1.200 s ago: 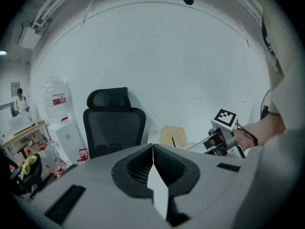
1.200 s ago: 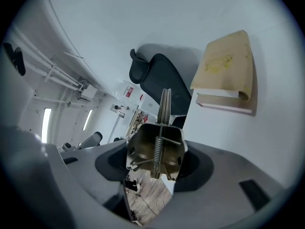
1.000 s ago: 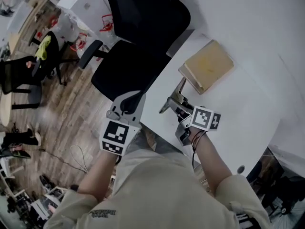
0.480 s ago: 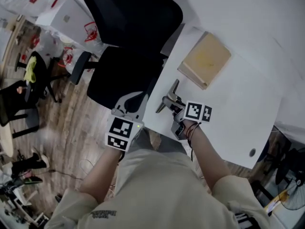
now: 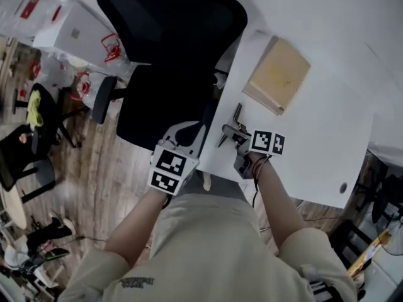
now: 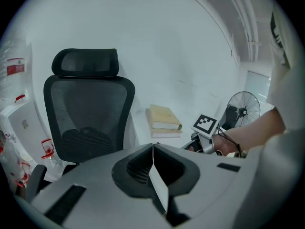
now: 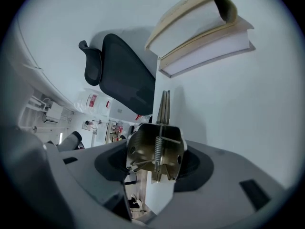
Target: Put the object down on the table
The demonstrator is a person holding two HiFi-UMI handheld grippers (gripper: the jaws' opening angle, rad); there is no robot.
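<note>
in the head view, a metal spring tool (image 5: 230, 125) is gripped by the right hand-held gripper (image 5: 242, 138) over the desk (image 5: 315, 137) edge; in the left gripper view, the left hand-held gripper (image 6: 153, 162) is seen closed and empty; in the right gripper view, the tool (image 7: 156, 148) is clamped between the jaws, pointing towards a book (image 7: 205, 35).

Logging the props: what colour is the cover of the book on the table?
Pale tan; the book shows best in the head view.

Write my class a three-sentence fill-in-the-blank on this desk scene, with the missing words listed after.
The right hand-held gripper is shut on a spring-loaded ____ tool.
The tan book lies on the white ____.
The office chair is coloured ____.
Missing words: metal; table; black.
</note>
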